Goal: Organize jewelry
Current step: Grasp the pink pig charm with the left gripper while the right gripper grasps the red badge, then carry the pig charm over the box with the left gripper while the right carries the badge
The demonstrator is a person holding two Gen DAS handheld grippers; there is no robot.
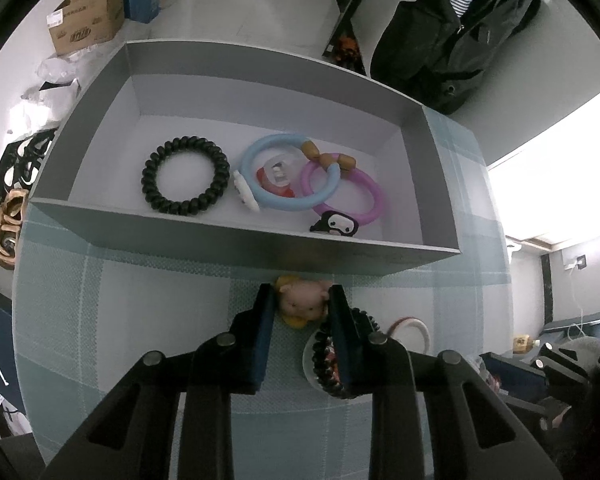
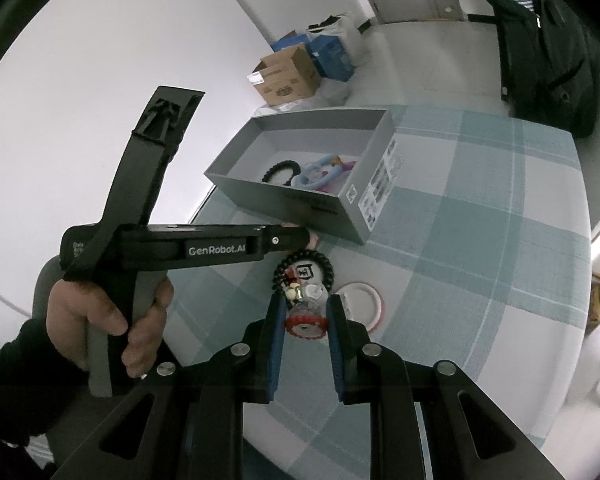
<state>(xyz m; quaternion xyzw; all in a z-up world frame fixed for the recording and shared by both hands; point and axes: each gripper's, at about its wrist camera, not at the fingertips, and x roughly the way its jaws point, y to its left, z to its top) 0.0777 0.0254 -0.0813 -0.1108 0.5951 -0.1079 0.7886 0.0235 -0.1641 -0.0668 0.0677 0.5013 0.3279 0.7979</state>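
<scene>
While the grey box [image 1: 236,240] stands on the checked worktop [image 1: 140,320] holding a black coil band [image 1: 185,175], a blue ring [image 1: 278,172] and a pink ring [image 1: 346,196], the left tongs [image 1: 300,300] sit in front of its near wall, clamped on a pink pig charm [image 1: 302,302]. Just right of them lies a black bead bracelet [image 1: 332,360]. Further right, the right tongs [image 2: 305,312] are clamped on a red-and-clear charm [image 2: 306,318], beside a white ring [image 2: 364,300].

left gripper [image 1: 302,300] pinches pig charm [image 1: 303,300] beside box [image 1: 236,240]
</scene>
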